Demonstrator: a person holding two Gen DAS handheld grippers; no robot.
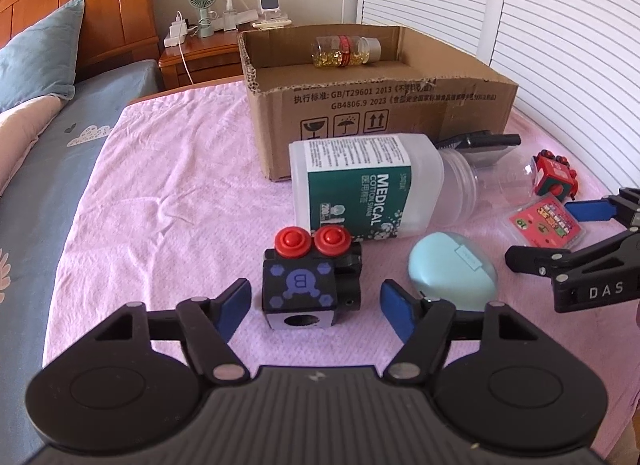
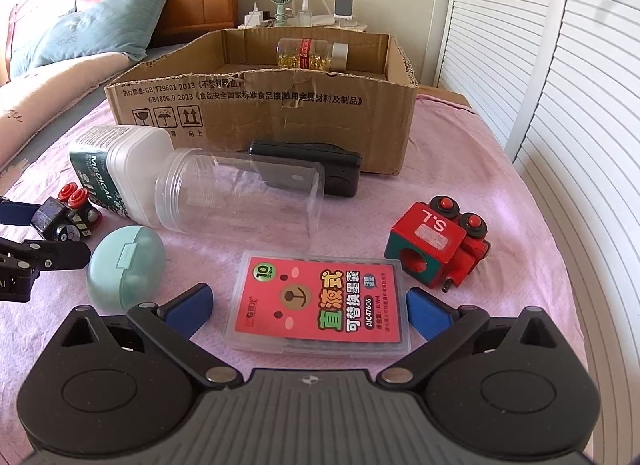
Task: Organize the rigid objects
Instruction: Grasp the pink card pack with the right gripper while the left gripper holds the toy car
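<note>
A pink cloth [image 2: 460, 169] covers the bed beside white louvred doors [image 2: 560, 105], bearing an open brown cardboard box [image 2: 280, 121]. The left gripper [image 1: 314, 305] has its jaws spread around a black toy block with red buttons [image 1: 310, 277]. The right gripper [image 2: 308, 311] has its jaws spread around a flat clear plastic case with a pink label [image 2: 320, 301].

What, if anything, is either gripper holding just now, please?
Nothing: the left gripper stands open around the black toy block, the right gripper open around the pink card case.

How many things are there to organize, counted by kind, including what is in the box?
Toy train blocks: 2, black and red
Bottles and jars: 3
Cases: 2
Black device: 1
Total: 8
</note>
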